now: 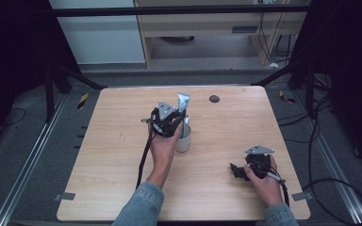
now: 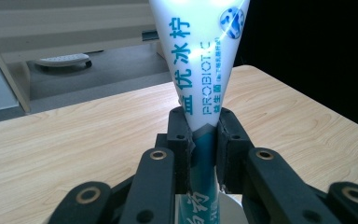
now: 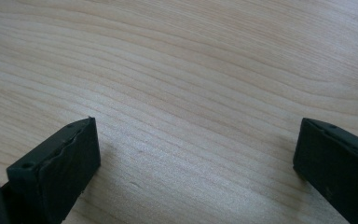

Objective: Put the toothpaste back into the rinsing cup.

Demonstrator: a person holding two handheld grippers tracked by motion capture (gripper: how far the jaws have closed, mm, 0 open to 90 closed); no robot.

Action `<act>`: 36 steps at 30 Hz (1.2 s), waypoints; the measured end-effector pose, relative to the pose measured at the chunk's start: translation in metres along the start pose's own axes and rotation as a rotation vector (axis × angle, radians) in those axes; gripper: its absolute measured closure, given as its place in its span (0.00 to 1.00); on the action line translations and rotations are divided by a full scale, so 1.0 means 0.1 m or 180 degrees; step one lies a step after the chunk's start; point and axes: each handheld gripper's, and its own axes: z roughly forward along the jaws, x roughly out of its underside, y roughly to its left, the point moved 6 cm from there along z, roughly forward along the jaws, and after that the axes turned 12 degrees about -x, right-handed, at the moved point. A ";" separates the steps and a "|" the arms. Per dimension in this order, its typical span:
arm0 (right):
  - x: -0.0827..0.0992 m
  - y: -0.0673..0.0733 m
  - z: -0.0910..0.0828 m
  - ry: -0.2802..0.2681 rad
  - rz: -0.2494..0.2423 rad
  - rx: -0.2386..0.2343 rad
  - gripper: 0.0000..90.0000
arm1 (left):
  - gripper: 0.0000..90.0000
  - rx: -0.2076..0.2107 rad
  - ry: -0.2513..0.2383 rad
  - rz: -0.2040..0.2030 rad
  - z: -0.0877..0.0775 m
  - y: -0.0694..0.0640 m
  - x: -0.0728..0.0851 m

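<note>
A white and teal toothpaste tube [image 1: 183, 101] stands upright with its lower end inside a white cup [image 1: 184, 139] near the middle of the wooden table [image 1: 122, 155]. My left gripper [image 1: 172, 123] is shut on the tube just above the cup. In the left gripper view the black jaws pinch the tube [image 2: 200, 70] at its narrow part, and the cup's rim [image 2: 230, 205] shows below them. My right gripper [image 1: 235, 170] rests low over the table at the front right, held in a hand. In the right gripper view the gripper [image 3: 196, 154] is open with bare wood between its jaws.
A small dark round disc [image 1: 214, 99] lies near the table's far edge. Black frame struts and cables stand on the floor on both sides of the table. A light wooden cabinet [image 1: 217, 23] stands behind.
</note>
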 end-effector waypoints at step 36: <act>0.00 0.00 0.00 0.0000 0.0002 -0.0001 0.01 | 0.86 -0.0004 0.0043 0.0022 0.04 -0.03 0.22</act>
